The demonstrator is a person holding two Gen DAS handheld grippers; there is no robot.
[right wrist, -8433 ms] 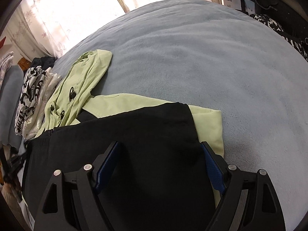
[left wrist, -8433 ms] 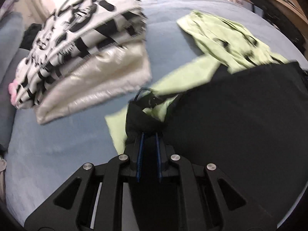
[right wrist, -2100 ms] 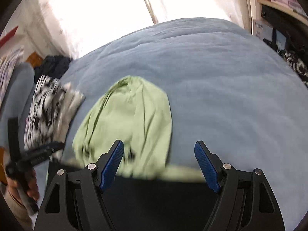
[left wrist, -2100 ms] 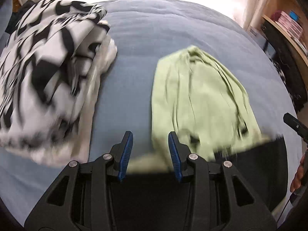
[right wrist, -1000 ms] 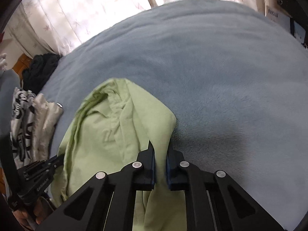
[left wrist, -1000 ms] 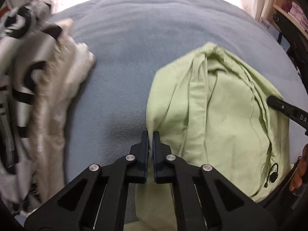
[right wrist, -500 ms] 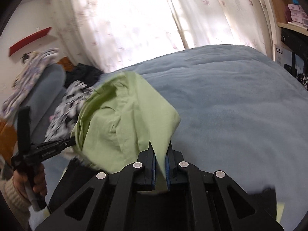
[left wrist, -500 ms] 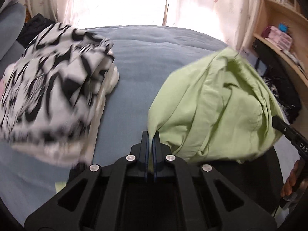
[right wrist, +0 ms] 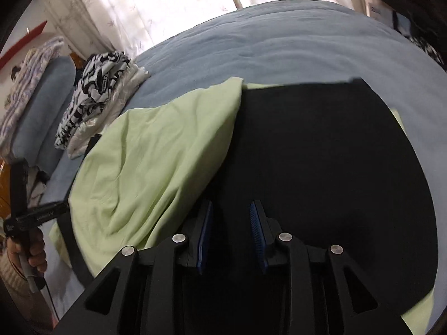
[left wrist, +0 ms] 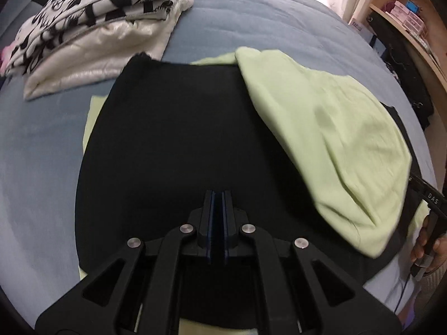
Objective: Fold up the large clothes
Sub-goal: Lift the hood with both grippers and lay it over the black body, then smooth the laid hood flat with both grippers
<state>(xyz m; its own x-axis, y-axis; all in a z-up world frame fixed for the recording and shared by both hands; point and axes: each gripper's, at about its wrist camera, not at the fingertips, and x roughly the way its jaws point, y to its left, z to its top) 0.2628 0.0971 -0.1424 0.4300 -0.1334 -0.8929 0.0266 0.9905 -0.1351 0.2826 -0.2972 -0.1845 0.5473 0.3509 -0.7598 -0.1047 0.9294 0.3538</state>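
A light green garment (left wrist: 335,128) lies on the bed, its upper part folded down over a flat black panel (left wrist: 173,128). My left gripper (left wrist: 217,192) hovers above the black panel with its jaws shut and nothing visible between them. In the right wrist view the green flap (right wrist: 156,156) covers the left side of the black panel (right wrist: 321,153). My right gripper (right wrist: 231,203) is over the panel; its jaws are opening and hold nothing, with the green cloth just left of them. The green garment's edges show around the panel.
A stack of folded clothes (left wrist: 92,22), black-and-white print on top, sits at the far left of the blue blanket (left wrist: 279,14). A wooden shelf (left wrist: 405,22) stands to the right. A hand (right wrist: 30,254) holds the other gripper's handle. Curtains (right wrist: 167,0) hang behind the bed.
Both grippers carried the green flap toward the near edge and laid it over the black panel. The right jaws have parted and the cloth is out of both grippers.
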